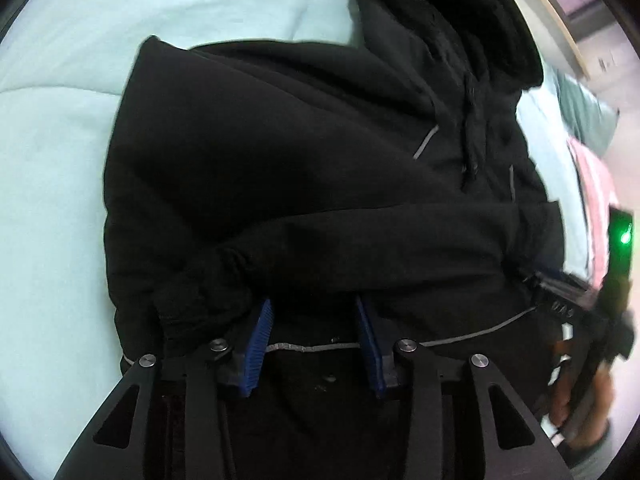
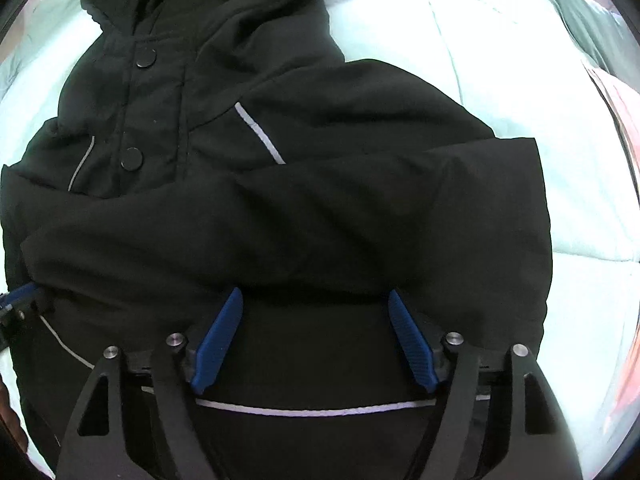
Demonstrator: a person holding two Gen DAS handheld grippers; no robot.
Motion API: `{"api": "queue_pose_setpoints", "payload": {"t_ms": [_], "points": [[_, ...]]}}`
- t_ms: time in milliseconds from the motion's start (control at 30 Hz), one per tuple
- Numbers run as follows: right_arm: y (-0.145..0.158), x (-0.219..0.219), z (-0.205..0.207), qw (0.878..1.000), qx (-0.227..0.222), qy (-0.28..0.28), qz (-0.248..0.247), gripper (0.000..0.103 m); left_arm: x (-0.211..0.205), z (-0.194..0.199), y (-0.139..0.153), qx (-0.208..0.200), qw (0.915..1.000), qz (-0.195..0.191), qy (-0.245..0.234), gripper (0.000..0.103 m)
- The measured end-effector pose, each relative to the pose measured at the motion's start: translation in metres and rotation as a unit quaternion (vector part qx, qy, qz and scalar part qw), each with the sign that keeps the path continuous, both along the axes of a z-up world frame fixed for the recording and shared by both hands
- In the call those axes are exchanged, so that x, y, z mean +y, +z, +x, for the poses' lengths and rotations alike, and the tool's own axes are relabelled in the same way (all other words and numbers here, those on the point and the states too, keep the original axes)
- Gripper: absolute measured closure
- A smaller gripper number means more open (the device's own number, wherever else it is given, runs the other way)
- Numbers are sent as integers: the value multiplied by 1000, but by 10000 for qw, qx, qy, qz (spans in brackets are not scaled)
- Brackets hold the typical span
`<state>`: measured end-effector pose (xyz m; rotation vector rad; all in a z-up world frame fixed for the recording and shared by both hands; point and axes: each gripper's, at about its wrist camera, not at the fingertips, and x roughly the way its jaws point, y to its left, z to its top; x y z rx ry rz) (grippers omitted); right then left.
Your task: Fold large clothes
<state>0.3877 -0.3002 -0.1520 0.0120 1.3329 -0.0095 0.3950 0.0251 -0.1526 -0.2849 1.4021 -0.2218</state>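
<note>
Nearest, the left hand-held gripper (image 1: 316, 336) and the right hand-held gripper (image 2: 314, 336) were held wide apart and empty, blue pads (image 2: 218, 340) poised over the lower part of the jacket (image 1: 280, 160), close to its reflective piping (image 2: 316, 411). Just beyond, both sleeves (image 2: 320, 220) were seen already folded across the chest. The bottom hem was judged the next thing to be gripped; both layers would best be pinched together at matching points and lifted evenly, so that the sleeves are not dragged loose. The jacket was laid on a bed covered by a pale green quilt (image 1: 60, 160), hood (image 1: 460, 20) farthest away. Something pink (image 1: 592, 200) was glimpsed at the bed's edge, with a wall behind.
</note>
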Motion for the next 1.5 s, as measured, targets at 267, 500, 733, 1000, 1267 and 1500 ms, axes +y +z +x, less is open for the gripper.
{"api": "queue_pose_setpoints", "payload": {"t_ms": [267,500,733,1000,1267,1500], "points": [[66,-20,-71,9976,-640,182,-180,27,10,-43,62,-653,9967,-134,-460,60],[25,-48,-100,9986,-202,77,-489,27,16,-56,19,-274,9988,-188,-352,58],[62,-44,-84,9982,-319,279,-415,32,9,-54,47,-364,9955,51,-870,58],[145,-58,-3,9906,-1296,150,407,32,0,16,129,-1537,9837,-105,-932,58],[140,-58,113,9850,-1501,19,853,32,-17,139,125,-1812,9830,54,-291,57],[108,-54,178,9838,-1382,-217,1124,36,-21,207,93,-1674,9859,39,-33,58]]}}
